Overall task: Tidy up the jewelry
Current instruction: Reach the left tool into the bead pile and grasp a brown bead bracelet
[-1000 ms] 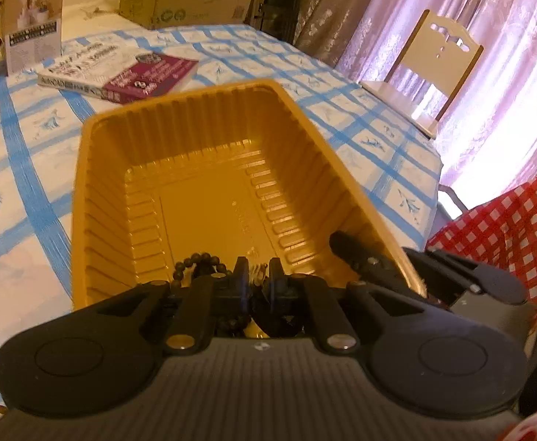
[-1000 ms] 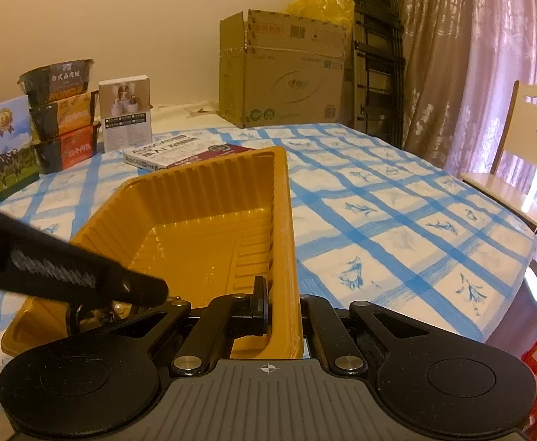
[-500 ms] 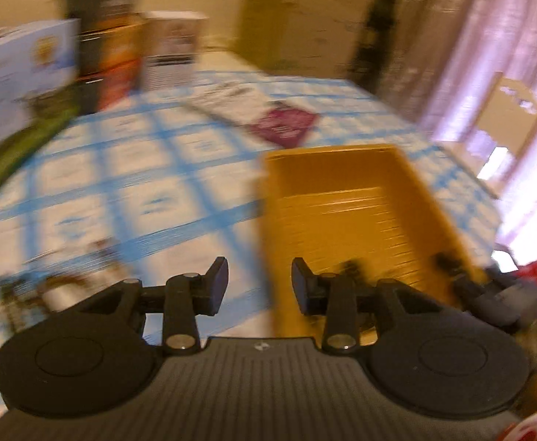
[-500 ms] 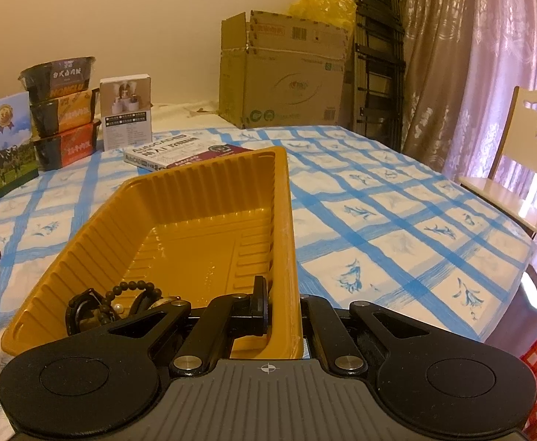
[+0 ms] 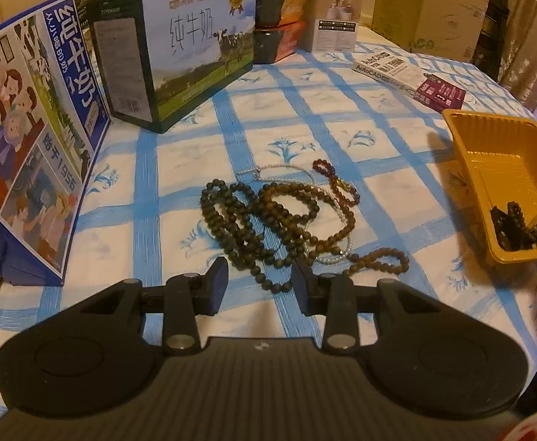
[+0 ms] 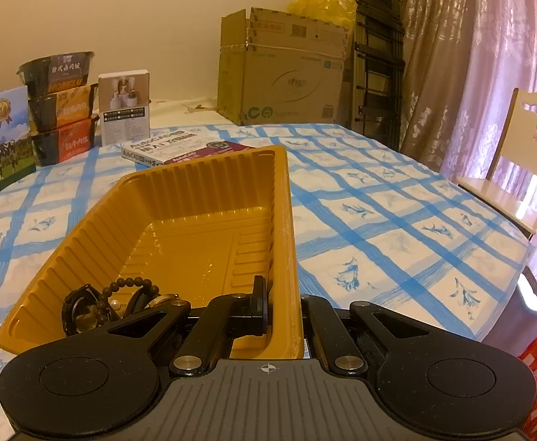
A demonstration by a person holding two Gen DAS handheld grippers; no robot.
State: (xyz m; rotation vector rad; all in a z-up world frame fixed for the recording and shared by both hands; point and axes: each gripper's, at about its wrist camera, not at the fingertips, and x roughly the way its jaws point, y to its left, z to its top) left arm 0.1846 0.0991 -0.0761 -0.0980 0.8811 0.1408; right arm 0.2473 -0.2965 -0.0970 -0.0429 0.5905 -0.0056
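A tangle of brown and dark bead necklaces (image 5: 276, 217) lies on the blue-checked tablecloth just ahead of my left gripper (image 5: 259, 279), which is open and empty. The yellow plastic tray (image 5: 463, 136) stands to the right with dark beaded jewelry (image 5: 522, 224) in its near corner. In the right wrist view my right gripper (image 6: 283, 308) is shut on the near right wall of the tray (image 6: 290, 242). A dark bead bracelet and other pieces (image 6: 121, 297) lie in the tray's near left corner.
Milk cartons (image 5: 180, 44) and a blue box (image 5: 29, 139) stand at the left. A book (image 5: 408, 73), stacked food bowls (image 6: 60, 106) and a cardboard box (image 6: 283, 73) are at the back. A chair (image 6: 518, 169) stands beyond the table's right edge.
My left gripper let go of the dark bead bracelet in the tray, opened, and swung left to the pile of necklaces. My right gripper kept its hold on the tray wall.
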